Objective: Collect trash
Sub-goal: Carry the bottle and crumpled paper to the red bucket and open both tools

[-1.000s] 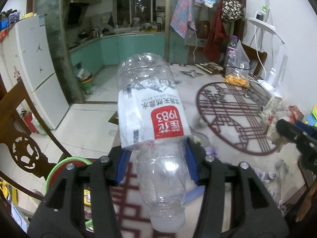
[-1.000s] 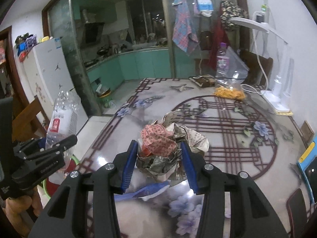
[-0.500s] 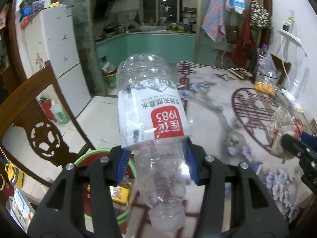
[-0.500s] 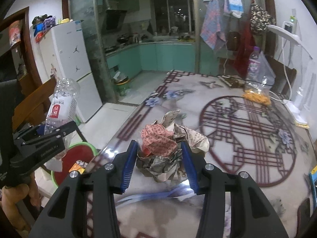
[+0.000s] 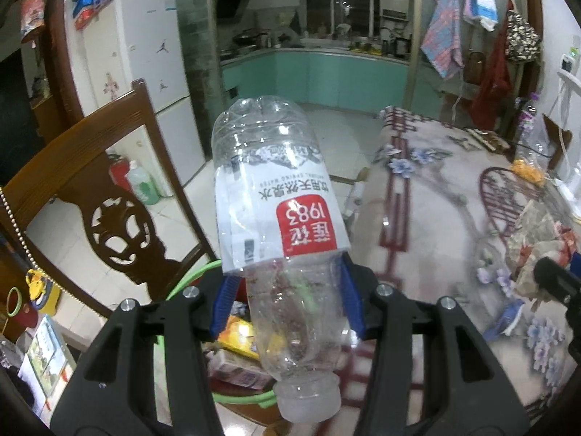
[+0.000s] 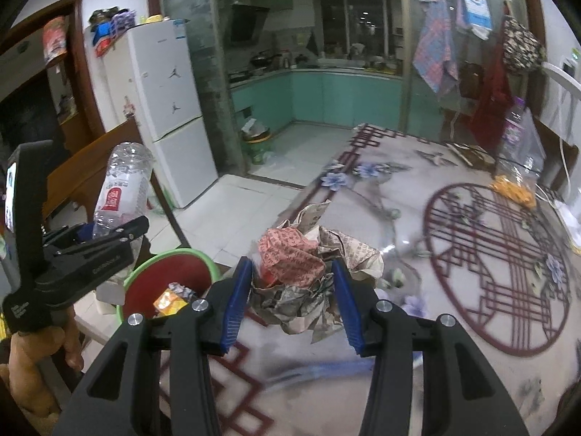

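My left gripper (image 5: 288, 299) is shut on an empty clear plastic bottle (image 5: 276, 196) with a red and white label, cap end toward me. It hangs over a green-rimmed red trash bin (image 5: 236, 388) beside the table. In the right wrist view the same bottle (image 6: 120, 192) sits left of that bin (image 6: 170, 276), which holds wrappers. My right gripper (image 6: 292, 298) is shut on a wad of crumpled newspaper (image 6: 308, 272) with a red patch, above the table's left edge. That wad also shows at the right in the left wrist view (image 5: 537, 232).
The patterned table (image 6: 454, 254) fills the right. A carved wooden chair (image 5: 105, 196) stands just left of the bin. A bag with orange snacks (image 6: 515, 181) and a white lamp base (image 6: 570, 214) are at the far right. Tiled floor (image 6: 254, 200) lies beyond.
Both grippers have moved left, off the table's middle toward its left edge. The bin and the chair have come into view under and beside the bottle. Both holds are unchanged.
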`<state>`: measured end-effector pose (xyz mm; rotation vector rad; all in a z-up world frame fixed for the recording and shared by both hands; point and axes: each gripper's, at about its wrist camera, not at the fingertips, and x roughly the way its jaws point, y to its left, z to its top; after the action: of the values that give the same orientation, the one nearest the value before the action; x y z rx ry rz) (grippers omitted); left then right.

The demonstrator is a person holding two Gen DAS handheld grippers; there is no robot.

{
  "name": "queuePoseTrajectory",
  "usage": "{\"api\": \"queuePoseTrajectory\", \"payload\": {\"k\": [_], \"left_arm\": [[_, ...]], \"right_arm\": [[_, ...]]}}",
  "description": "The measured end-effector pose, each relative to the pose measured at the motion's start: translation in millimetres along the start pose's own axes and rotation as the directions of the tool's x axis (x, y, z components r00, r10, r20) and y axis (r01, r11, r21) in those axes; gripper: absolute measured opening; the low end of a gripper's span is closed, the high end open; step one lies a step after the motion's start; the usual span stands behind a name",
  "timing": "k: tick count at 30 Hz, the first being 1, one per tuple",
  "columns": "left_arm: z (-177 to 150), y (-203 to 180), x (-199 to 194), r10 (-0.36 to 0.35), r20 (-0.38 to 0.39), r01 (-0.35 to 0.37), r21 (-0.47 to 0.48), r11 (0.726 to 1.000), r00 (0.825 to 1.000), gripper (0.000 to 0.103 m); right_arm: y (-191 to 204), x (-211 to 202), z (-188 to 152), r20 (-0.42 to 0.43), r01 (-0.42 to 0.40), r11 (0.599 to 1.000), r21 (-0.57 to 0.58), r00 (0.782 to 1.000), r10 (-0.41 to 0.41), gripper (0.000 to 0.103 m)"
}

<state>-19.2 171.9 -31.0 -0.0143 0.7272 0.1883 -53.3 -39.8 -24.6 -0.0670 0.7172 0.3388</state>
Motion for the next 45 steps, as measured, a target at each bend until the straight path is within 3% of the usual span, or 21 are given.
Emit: {"api": "queuePoseTrajectory", "payload": {"k": [12,20,28,45], "left_arm": [[-9.9,41.8,17.1,0.107,-0.053,-0.11,-0.06,0.992,0.993,0.048],[-17.6,84.4,33.0,0.181,-0.119,-0.198,-0.157,0.968,0.976,0.048],[-21.6,101.8,38.5,0.183,-0.148,-0.211,-0.207,0.955,0.972,0.048],[-22.1,107.9,45.3,0.162,-0.17,-0.201,-0.248,0.948,0.972,0.048]], "right_arm": [[55.3,35.2,21.7,-0.008,-0.13,0.99,-0.058,0.992,0.13,0.045],[89.4,67.8,25.6,-0.031,-0.251,0.959,-0.132,0.968,0.249,0.047],[110.0,107.2,16.0,-0.105,-0.36,0.921,-0.146,0.932,0.348,0.047],[131.5,138.0,6.4,-0.164,-0.392,0.903,-0.174,0.916,0.366,0.051]]}}
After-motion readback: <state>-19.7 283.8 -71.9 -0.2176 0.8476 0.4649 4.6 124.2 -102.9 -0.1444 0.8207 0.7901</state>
